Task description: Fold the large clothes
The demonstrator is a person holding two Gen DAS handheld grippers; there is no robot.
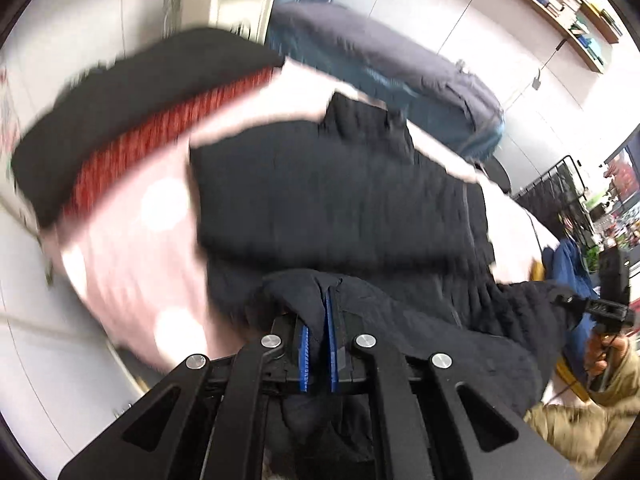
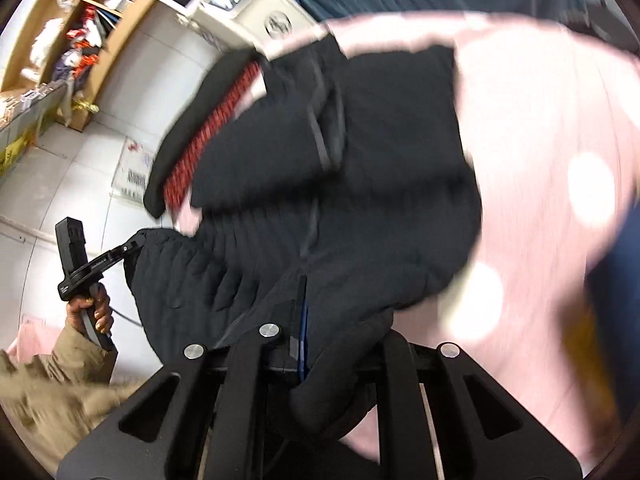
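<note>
The black quilted jacket (image 1: pixel 328 200) is lying across the pink dotted bedsheet (image 1: pixel 132 256), its near hem bunched up off the sheet between the two grippers.

Risks, as I judge them: only a thin fold of slippery padded fabric is sitting in each grip, so one corner could be slipping free mid-carry and leaving the fold lopsided. Uneven height between the two hands could be twisting the hem, and the dragged body could be nudging the black-and-red folded stack (image 1: pixel 132 128) lying just beyond the jacket's far left edge.

The left gripper (image 1: pixel 318 344) is pinching the jacket's hem, its blue pads nearly together with dark cloth between them. The right gripper (image 2: pixel 302 332) is likewise clamping the hem at the jacket's other near corner, jaws almost together, fabric draping over one finger.
</note>
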